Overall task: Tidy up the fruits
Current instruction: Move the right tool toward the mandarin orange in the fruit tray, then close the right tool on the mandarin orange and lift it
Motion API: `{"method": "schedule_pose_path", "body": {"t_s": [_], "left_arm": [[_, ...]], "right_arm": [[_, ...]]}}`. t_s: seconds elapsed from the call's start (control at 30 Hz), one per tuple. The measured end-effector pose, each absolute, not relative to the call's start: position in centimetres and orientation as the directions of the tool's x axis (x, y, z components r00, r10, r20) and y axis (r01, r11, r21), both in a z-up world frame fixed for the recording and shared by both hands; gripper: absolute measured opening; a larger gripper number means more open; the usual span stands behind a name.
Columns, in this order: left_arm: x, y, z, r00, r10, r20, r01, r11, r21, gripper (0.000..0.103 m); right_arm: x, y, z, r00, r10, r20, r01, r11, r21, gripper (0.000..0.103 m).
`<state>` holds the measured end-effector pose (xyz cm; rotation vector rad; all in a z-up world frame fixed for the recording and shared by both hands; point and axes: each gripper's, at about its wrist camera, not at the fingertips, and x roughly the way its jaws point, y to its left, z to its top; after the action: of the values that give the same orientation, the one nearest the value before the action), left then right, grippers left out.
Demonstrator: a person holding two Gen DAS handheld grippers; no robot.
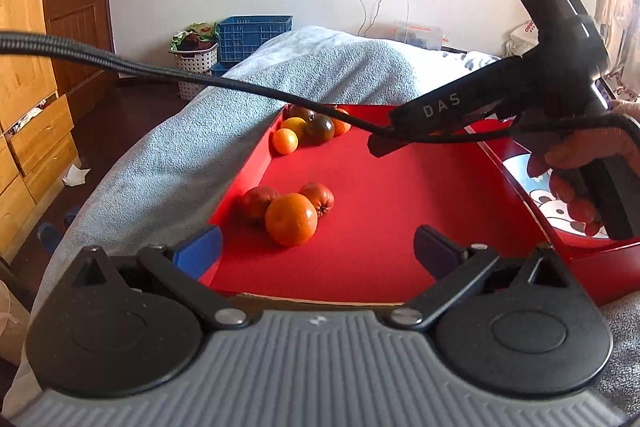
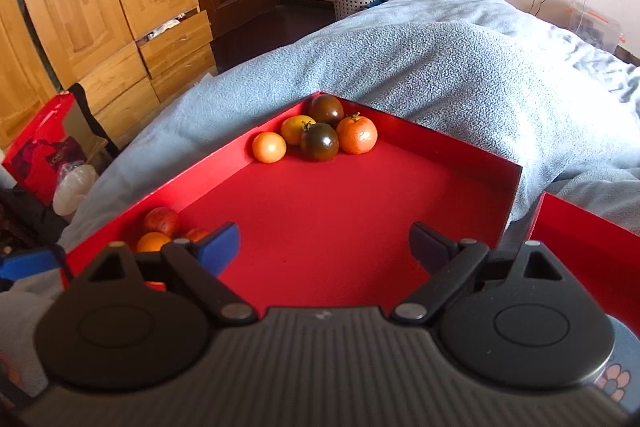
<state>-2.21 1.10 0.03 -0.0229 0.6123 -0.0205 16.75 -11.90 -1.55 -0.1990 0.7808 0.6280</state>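
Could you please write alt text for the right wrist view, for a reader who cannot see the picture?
The open, empty right tongs hover over a red tray lying on a grey-blue blanket. Five round fruits, orange, yellow and dark green-brown, are clustered in the tray's far corner, and a few more fruits sit by its left wall.

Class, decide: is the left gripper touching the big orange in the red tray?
Apart. The left wrist view shows red tray floor between the open left gripper and the big orange.
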Motion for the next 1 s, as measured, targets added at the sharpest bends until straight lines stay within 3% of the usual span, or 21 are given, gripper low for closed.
{"method": "schedule_pose_path", "body": {"t_s": [0.07,0.1,0.13,0.2,0.5,0.77,0.9,1.0], "left_arm": [[-2.3,1.0,0.0,0.819,-0.021,-0.573,0.009,1.000,-0.024,0.103],[-2.4,1.0,0.1,0.824,-0.019,-0.566,0.006,1.000,-0.025,0.103],[-2.4,1.0,0.2,0.827,-0.017,-0.562,0.006,1.000,-0.022,0.103],[-2.6,1.0,0.3,0.832,-0.016,-0.555,0.007,1.000,-0.019,0.103],[-2.2,1.1,-0.1,0.816,-0.032,-0.577,0.018,0.999,-0.030,0.103],[-2.1,1.0,-0.3,0.808,-0.037,-0.588,0.019,0.999,-0.036,0.103],[-2.4,1.1,-0.3,0.814,-0.033,-0.580,0.012,0.999,-0.040,0.103],[-2.7,1.2,-0.1,0.822,-0.022,-0.569,-0.002,0.999,-0.041,0.103]], "right_arm": [[16.4,-11.0,-1.8,0.504,0.474,-0.722,-0.648,0.760,0.047,0.093],[16.2,-10.6,-2.0,0.479,0.488,-0.729,-0.671,0.739,0.054,0.085],[16.2,-10.3,-2.2,0.456,0.501,-0.735,-0.687,0.724,0.066,0.071],[16.1,-9.6,-2.8,0.417,0.518,-0.747,-0.709,0.700,0.089,0.065],[16.4,-6.4,-2.9,0.342,0.549,-0.763,-0.764,0.635,0.115,0.064],[18.2,-6.3,-2.8,0.336,0.560,-0.757,-0.699,0.687,0.198,0.064],[18.2,-5.7,-3.3,0.350,0.510,-0.786,-0.695,0.704,0.147,0.066],[17.7,-4.6,-3.7,0.340,0.486,-0.805,-0.719,0.687,0.110,0.060]]}}
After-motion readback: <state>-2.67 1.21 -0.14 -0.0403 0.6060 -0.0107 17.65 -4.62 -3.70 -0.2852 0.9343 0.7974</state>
